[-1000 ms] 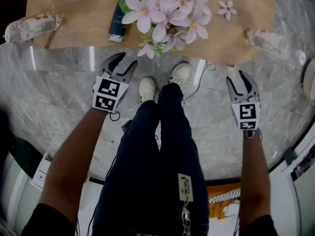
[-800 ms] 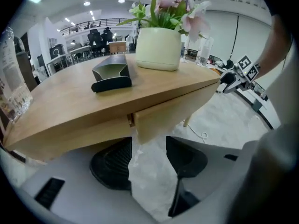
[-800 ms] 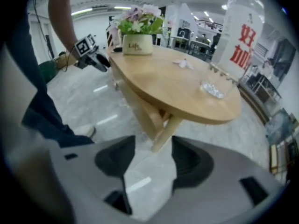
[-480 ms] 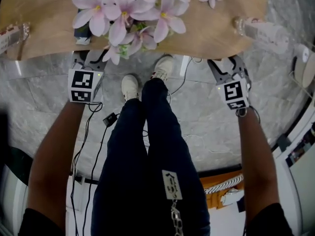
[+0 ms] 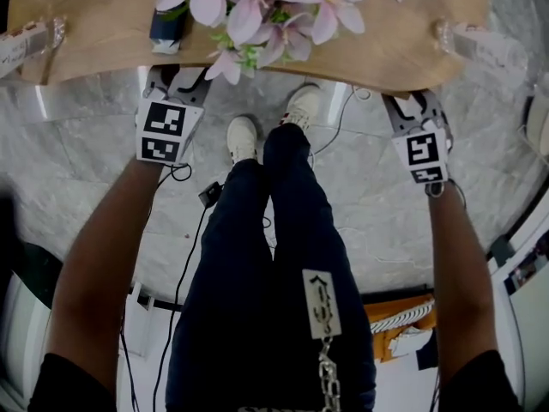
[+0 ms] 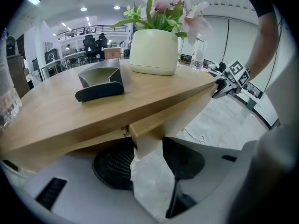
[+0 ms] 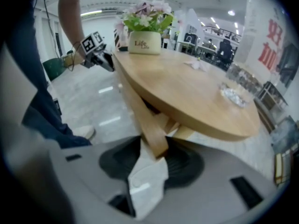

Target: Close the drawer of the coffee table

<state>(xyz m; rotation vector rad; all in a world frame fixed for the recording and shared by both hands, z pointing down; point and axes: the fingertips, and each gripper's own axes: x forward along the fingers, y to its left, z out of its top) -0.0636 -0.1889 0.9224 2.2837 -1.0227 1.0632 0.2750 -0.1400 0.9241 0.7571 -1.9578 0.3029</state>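
I have both hand-held grippers up at the near edge of the wooden surface [image 5: 94, 41], 1 on each side of the person's legs [image 5: 274, 256]. The left hand-held gripper [image 6: 147, 160] is released, its jaws spread, and the end of the drawer [image 6: 156, 118] front sits in the gap between them. I cannot tell if the pads touch the wood. The right hand-held gripper [image 7: 152, 164] is released too, with the drawer's other end between its spread jaws. The drawer hangs just under the surface, its front strip standing a little out from the edge. From the head view the tips of both tools are tucked beneath that edge. On the surface I see a pot [image 6: 154, 50] of pink flowers [image 5: 257, 7], a dark holder [image 6: 100, 84] beside it, and 2 bottles [image 5: 26, 45] near the ends.
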